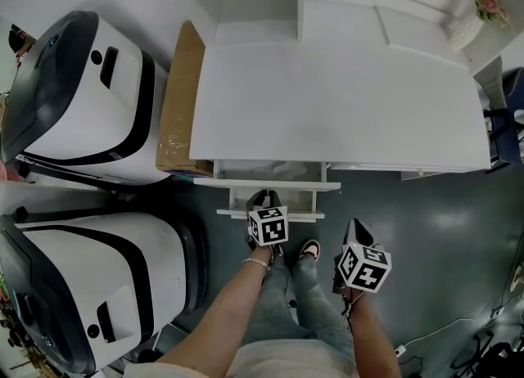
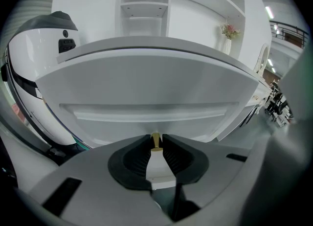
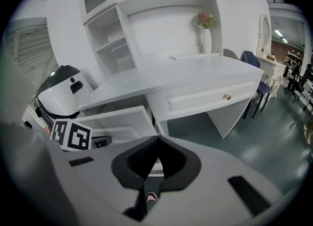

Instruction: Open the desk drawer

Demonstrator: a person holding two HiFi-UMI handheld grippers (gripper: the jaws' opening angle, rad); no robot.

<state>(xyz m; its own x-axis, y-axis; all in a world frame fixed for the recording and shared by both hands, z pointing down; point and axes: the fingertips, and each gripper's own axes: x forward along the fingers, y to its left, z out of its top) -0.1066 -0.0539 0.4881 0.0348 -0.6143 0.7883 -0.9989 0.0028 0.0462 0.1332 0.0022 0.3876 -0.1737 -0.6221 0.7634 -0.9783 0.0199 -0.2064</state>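
While left claw (image 2: 156, 136) clamped brass knob (image 2: 156, 143) between its tips, drawer (image 2: 146, 105) stood part-open under bench (image 1: 327, 98); right claw (image 3: 159, 137) shut, empty, apart to drawer's right.

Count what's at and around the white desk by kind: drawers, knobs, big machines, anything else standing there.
White desk drawers: 2, one open, one shut
Small brass knobs: 2
Large white-and-black machines: 2
Brown cardboard box: 1
White vase of flowers: 1
Total: 8
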